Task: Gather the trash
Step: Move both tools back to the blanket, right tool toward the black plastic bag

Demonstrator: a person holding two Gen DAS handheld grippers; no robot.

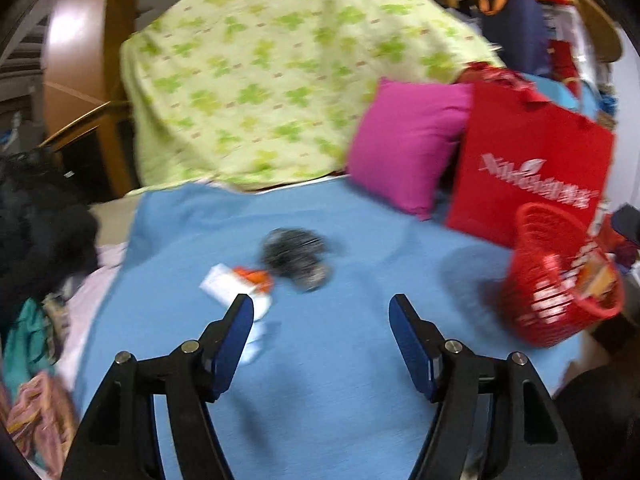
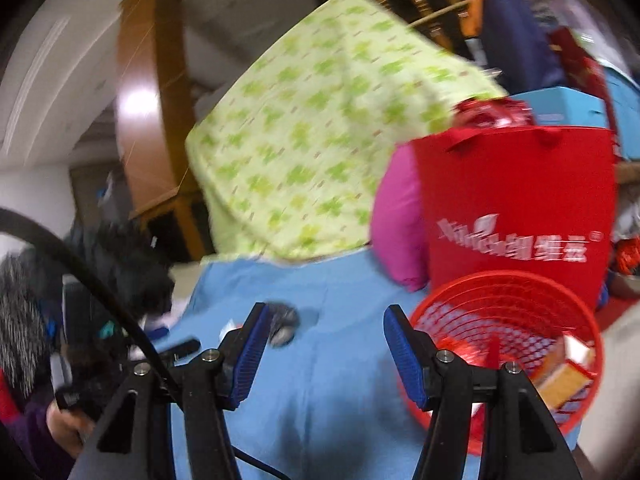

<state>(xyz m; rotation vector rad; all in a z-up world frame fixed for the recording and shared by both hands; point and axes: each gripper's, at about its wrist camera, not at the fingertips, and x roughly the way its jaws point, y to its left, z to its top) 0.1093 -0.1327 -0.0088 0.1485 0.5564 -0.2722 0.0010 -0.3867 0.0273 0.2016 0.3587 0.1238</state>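
We find the left gripper (image 1: pixel 321 307) with its jaws standing apart and nothing between them, poised over a blue sheet (image 1: pixel 320 360). Just ahead of its left finger lies a white and orange wrapper (image 1: pixel 236 282), with a second pale scrap (image 1: pixel 256 340) touching that finger's outer edge; a blurred dark crumpled piece (image 1: pixel 294 258) lies just beyond, ahead of the gap. To its right, near the edge of the sheet, stands a red mesh basket (image 1: pixel 560 276) tilted and holding some packaging. The right gripper (image 2: pixel 323 318) is likewise parted and empty; the basket (image 2: pixel 508 344) sits immediately ahead of its right finger, and the dark piece (image 2: pixel 284 322) shows just past its left finger. A hand (image 2: pixel 64 424) is visible low to its left, beside a black cable (image 2: pixel 100 280). Farther on, a pink cushion (image 1: pixel 404 144) leans against a red bag (image 1: pixel 528 160), and behind both rises a green patterned blanket (image 1: pixel 272 76). Both views are motion-blurred.
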